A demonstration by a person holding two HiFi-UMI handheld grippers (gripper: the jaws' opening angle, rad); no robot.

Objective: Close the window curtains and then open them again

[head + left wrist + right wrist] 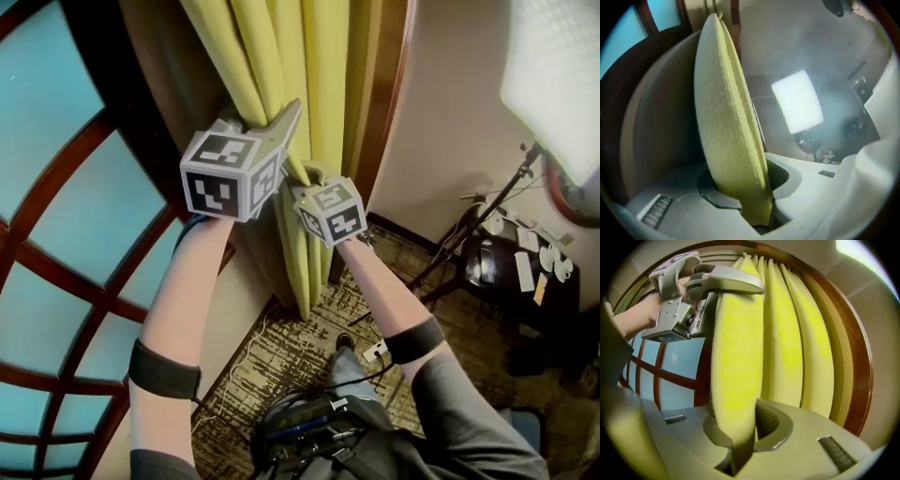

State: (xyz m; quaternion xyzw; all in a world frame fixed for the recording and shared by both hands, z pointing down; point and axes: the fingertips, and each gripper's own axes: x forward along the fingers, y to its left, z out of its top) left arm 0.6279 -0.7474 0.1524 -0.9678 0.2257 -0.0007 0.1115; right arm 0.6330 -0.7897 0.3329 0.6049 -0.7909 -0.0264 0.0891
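The curtain (pixel 309 75) hangs bunched at 12 o'clock, boxed between the window frame (pixel 141 117) at 10 and a wooden post (pixel 386 112) at 1. Open carpet (pixel 281 356) lies at 6. Your right gripper (pixel 738 430) pinches a front fold tight. Your left gripper (pixel 283 129), just above it, stands partly open around the same fold.

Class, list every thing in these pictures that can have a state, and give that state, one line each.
curtain, gathered in folds at the side of the frame
window, uncovered
left gripper, jaws slightly apart, a curtain fold loose between them
right gripper, shut on a curtain fold
studio light, on
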